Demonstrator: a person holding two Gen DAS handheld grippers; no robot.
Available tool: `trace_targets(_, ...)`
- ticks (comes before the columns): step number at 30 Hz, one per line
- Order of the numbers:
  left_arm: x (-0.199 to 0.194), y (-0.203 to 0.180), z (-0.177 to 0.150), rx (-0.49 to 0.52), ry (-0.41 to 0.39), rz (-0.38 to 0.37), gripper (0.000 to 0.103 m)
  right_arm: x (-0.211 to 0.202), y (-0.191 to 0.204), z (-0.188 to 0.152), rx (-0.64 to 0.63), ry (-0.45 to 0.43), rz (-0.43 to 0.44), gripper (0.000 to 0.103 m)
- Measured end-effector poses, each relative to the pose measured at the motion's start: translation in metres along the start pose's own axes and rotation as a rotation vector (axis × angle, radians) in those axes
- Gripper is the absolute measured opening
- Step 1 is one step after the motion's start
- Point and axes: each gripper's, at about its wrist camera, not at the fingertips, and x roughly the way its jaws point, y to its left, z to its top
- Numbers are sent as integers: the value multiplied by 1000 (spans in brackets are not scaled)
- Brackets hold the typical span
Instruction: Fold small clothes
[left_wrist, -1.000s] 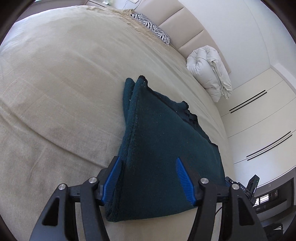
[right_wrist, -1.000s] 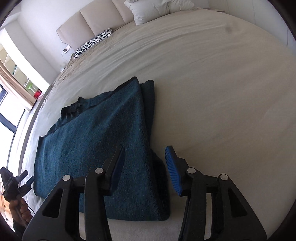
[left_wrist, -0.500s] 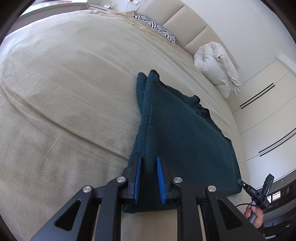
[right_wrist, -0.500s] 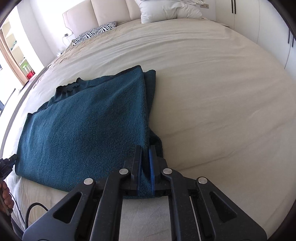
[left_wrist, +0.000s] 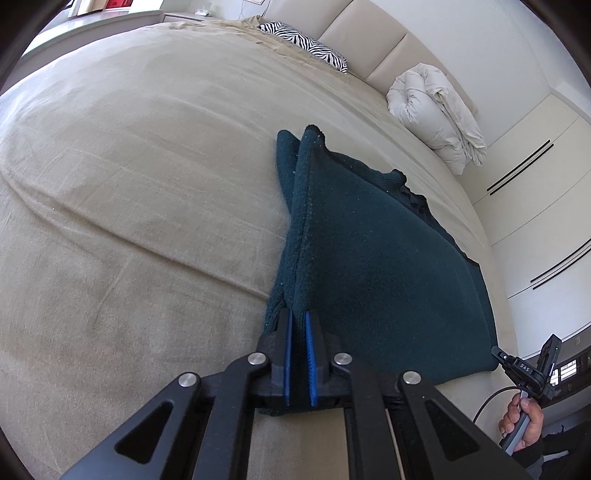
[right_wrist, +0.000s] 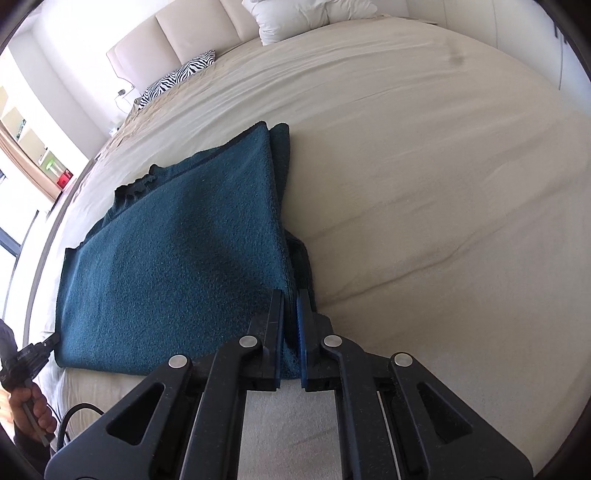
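Two claws, left claw and right claw, each pinch one teal garment (on one bed).

We see a wide bed, its beige cover lying in long shallow creases. A padded headboard in pale panels runs along the far end. A zebra pillow lies against it, toward one corner. A white duvet, rolled and bunched, sits near the headboard, well apart from the pillow. White cupboards with thin dark slot handles line the wall beyond the bed. From the right camera we note open shelves beside a bright window, with a red item and something green on them; we cannot tell what these are.
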Motion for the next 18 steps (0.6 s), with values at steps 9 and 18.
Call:
trace_targets(9,4,8,-1,-21,7,-11,9,7,-6,-5,14,25,17,5)
trace_targets(18,2,9,-4,-30,5,-24,9,8,-11,-13,30,30,25,5)
